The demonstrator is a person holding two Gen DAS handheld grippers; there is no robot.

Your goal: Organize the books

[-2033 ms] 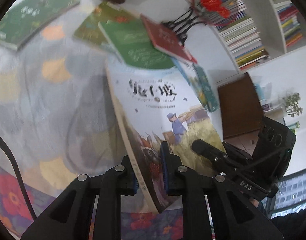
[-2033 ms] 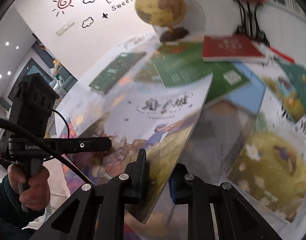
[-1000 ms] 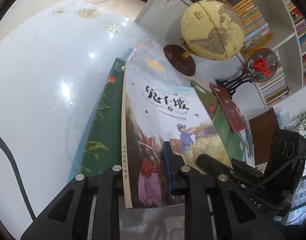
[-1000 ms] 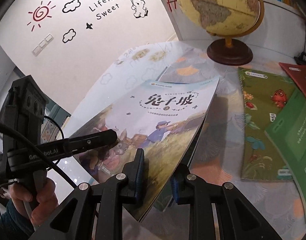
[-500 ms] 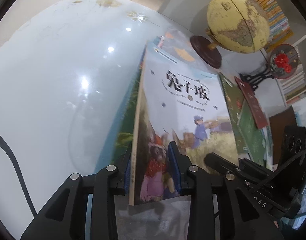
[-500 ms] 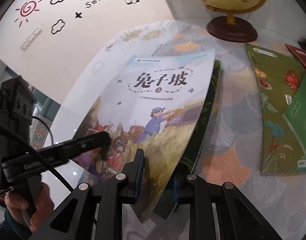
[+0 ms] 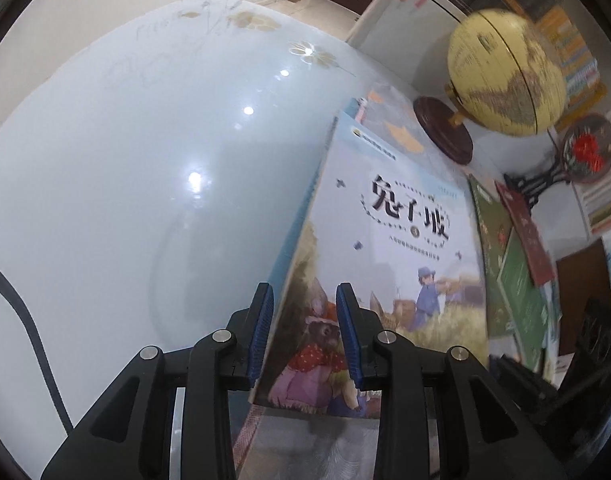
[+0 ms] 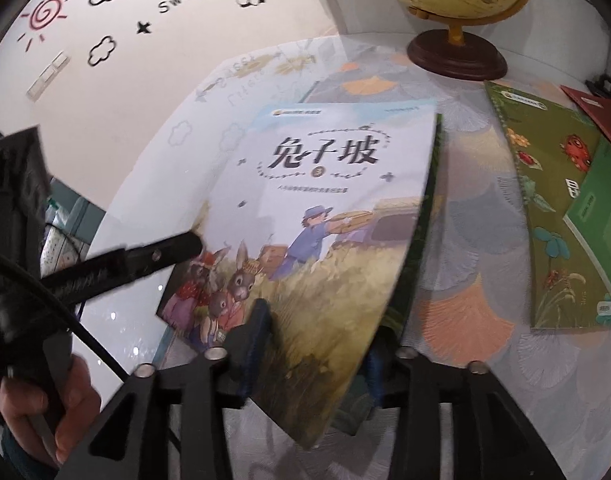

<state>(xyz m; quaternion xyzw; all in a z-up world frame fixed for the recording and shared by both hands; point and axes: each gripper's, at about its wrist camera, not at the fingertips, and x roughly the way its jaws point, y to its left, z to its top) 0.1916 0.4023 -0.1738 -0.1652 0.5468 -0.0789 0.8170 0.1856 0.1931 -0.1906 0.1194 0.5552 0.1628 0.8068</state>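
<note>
Now that both sets of fingers have spread, you are no longer carrying the pale-blue illustrated rabbit picture book: half a second ago each gripper pinched its near edge, and now your left gripper stands with its blue-padded fingers apart on either side of the spine corner, with daylight showing between pad and cover. Your right gripper has also opened wide, its jaws straddling the book's near right corner without squeezing it.

Over the last two seconds you swung the book away from the scattered pile and across to the pale glossy table, and it now lies on top of a dark green book whose edge peeks out along its right side. In the left view a thin blue edge shows under it too, though you cannot tell whether that belongs to another volume. The near corner looks slightly lifted, so the book may not be fully settled.

That reads as one book added to the stack. Still loose to the right are the olive-green ladybird book, a bright green book and a red book, near the yellow globe on its dark wooden base. Back out straight so neither pad drags the cover askew.
</note>
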